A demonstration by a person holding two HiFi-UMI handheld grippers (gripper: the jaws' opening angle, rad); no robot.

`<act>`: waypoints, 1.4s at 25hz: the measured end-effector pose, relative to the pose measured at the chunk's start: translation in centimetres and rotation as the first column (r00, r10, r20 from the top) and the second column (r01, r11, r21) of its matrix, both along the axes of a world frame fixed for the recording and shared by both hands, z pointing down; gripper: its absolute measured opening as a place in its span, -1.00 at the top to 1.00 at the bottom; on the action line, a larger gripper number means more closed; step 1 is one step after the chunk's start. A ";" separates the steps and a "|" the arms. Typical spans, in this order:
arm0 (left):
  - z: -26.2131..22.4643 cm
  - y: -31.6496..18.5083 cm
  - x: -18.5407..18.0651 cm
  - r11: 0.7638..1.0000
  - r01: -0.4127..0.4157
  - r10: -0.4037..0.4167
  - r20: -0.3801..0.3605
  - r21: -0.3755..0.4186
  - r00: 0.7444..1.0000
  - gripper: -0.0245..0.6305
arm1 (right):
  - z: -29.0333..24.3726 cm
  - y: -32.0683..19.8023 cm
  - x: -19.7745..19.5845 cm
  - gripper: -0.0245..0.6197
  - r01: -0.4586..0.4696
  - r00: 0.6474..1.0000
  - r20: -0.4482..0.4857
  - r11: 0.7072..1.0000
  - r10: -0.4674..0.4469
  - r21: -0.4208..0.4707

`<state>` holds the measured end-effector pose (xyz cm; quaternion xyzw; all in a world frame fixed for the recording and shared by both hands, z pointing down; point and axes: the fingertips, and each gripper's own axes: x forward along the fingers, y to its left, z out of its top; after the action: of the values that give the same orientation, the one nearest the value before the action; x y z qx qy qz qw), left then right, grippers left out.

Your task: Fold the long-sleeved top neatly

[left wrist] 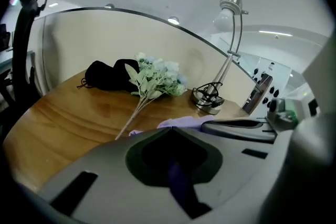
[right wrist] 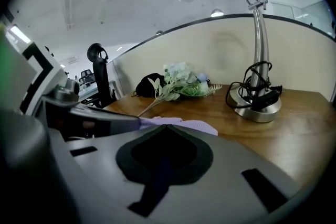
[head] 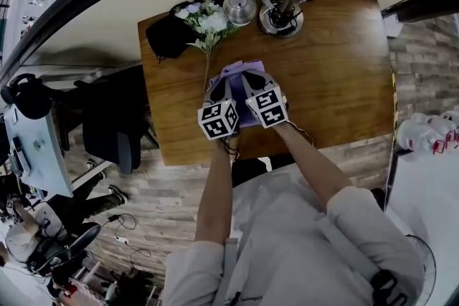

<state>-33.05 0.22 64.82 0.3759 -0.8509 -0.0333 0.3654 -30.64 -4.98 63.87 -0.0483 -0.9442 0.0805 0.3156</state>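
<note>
The left gripper [head: 217, 91] is closed on the soft lilac top [head: 237, 69], a small folded bundle toward 6 o'clock of the smooth wooden table [head: 337, 68]. The right gripper [head: 252, 82], just beside, pinches it too. Bare wood lies free toward 3 o'clock.

The long-sleeved top [head: 242, 70] lies on the counter [head: 330, 89] near its front edge, under the left claw [head: 217, 88] and right claw [head: 252, 79], side by side. Behind it, from left to right: a cloth bundle [head: 167, 36], flowers [head: 208, 21], a lamp [head: 281, 16].
</note>
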 end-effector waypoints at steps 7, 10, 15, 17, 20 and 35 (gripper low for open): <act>1.4 -0.2 -0.9 0.999 0.027 -0.028 -0.020 -0.034 0.999 0.85 | 2.5 -0.1 -1.1 0.91 0.002 0.997 -0.083 0.999 0.001 0.037; 1.6 -0.3 -1.0 0.998 0.029 -0.030 -0.012 -0.050 0.999 0.85 | 3.3 -0.2 -1.2 0.91 -0.005 0.996 -0.094 0.997 0.013 0.078; 1.8 -0.4 -0.8 0.995 0.021 -0.022 -0.006 -0.099 1.000 0.85 | 3.1 -0.3 -1.2 0.91 0.000 0.991 -0.133 1.000 0.000 0.005; 1.9 -0.5 -0.7 0.996 0.016 -0.018 -0.025 -0.093 1.000 0.85 | 3.4 -0.4 -1.2 0.91 0.000 0.988 -0.156 1.000 -0.001 -0.005; 1.4 -0.6 -1.2 0.999 -0.011 0.008 -0.052 -0.050 0.999 0.85 | 3.0 -0.3 -1.7 0.91 0.016 0.982 -0.185 0.997 -0.029 -0.074; 1.5 7.7 7.0 0.998 -0.058 0.059 -0.054 0.021 0.997 0.85 | 2.1 7.7 11.8 0.91 0.384 0.922 -0.098 0.917 -0.375 0.104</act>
<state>-26.03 7.90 66.34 0.4028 -0.8290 -0.0410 0.3856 -18.84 2.74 65.94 -0.2080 -0.9074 -0.0381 0.3633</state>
